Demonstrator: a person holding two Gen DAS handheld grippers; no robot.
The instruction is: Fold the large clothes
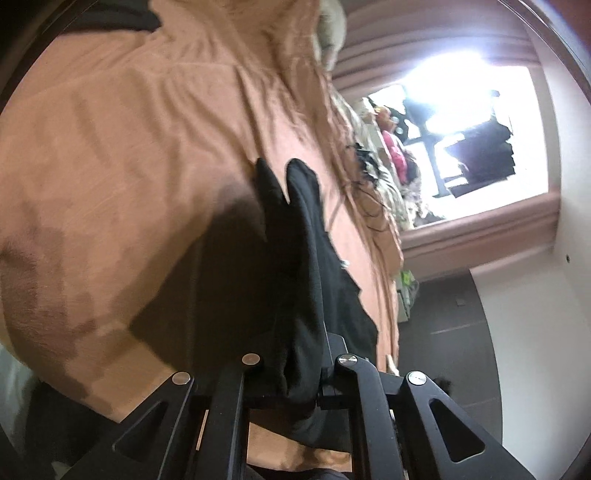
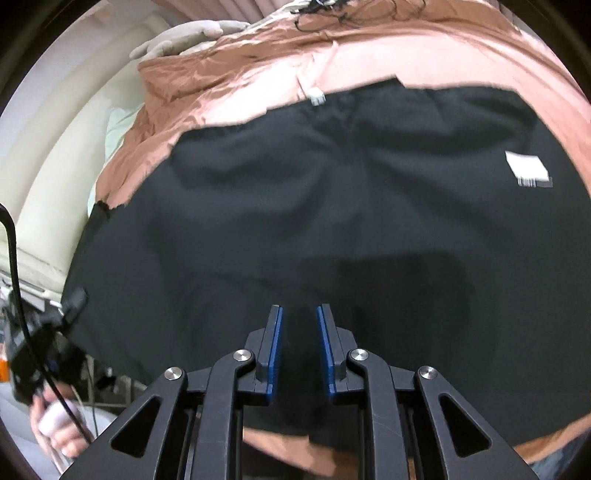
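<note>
A large black garment [image 2: 332,192] lies spread over a salmon bed sheet [image 2: 240,74], with a white label [image 2: 528,170] at its right. My right gripper [image 2: 299,310] points down at the near hem; its blue pads [image 2: 275,347] stand a little apart, and a dark fold of the cloth fills the gap between them. In the left wrist view my left gripper [image 1: 295,328] is shut on a bunched part of the black garment [image 1: 295,258], which drapes over and hides both fingers above the sheet [image 1: 129,147]. A hand [image 2: 55,424] carries that left gripper at the lower left of the right wrist view.
A cream padded headboard [image 2: 55,166] and beige pillows [image 2: 192,33] border the bed. A pile of clothes and cables [image 1: 388,166] lies along the bed's far side below a bright window [image 1: 461,129]. Dark floor [image 1: 443,314] runs beside the bed.
</note>
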